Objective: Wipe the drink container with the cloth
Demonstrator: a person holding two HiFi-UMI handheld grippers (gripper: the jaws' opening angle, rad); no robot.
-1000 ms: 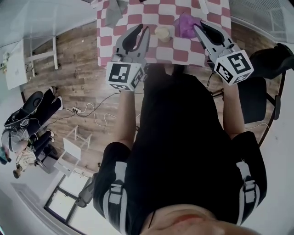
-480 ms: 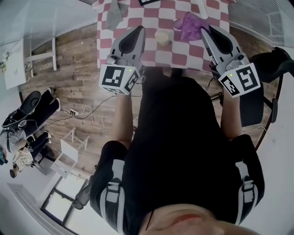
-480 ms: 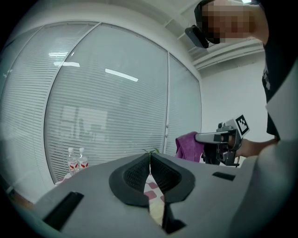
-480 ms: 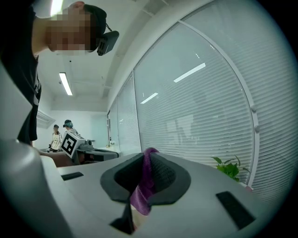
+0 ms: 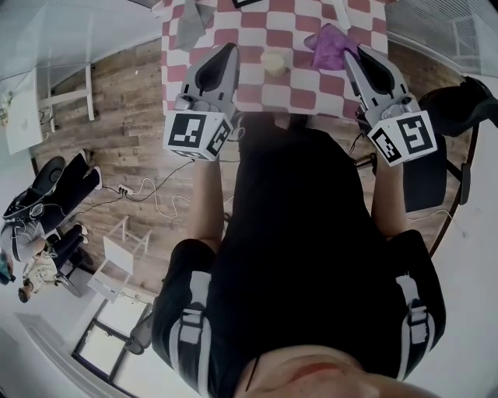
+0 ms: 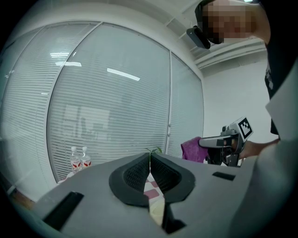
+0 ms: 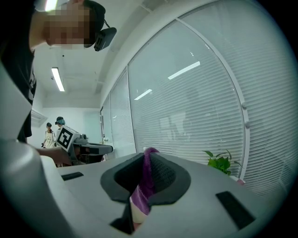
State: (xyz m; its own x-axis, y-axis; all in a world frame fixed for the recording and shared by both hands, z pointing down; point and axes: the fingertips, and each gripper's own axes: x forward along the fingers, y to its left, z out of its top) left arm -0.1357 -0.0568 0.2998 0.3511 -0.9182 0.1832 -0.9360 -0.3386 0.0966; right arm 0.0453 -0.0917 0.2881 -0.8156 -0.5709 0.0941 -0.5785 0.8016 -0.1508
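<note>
Inspecting from the head view: pink-and-white checked table [image 5: 303, 82] at top of frame, wooden floor [image 5: 124, 89] to its left. Finding the drink container [image 5: 272, 62], a small pale cup, upright on the checks, between the two gripper tips and touched by neither. Placing the left gripper [image 5: 228, 51] at the container's left, reaching in over the table's near edge, near the cup yet clear of it. Confirming in the left gripper view: jaws clenched flat against each other, nothing caught between, only a sliver of checked table showing through the slot below. Placing the right gripper [image 5: 352, 53] at the container's right, likewise out over the table. Confirming in the right gripper view: jaws clamped on the purple cloth [image 5: 331, 45], one fold standing up between the pads and trailing down through the slot. Locating the rest of that cloth, in the head view, bunched at the right gripper's tip, beside the cup and apart from it; cannot tell whether touching the table. Noting a grey rag [image 5: 187, 23] on the table's left part, clear of both grippers. Noting two water bottles [image 6: 79, 160] before the blinds [image 6: 107, 107] in the left gripper view and a potted plant [image 7: 221, 162] in the right gripper view.
</note>
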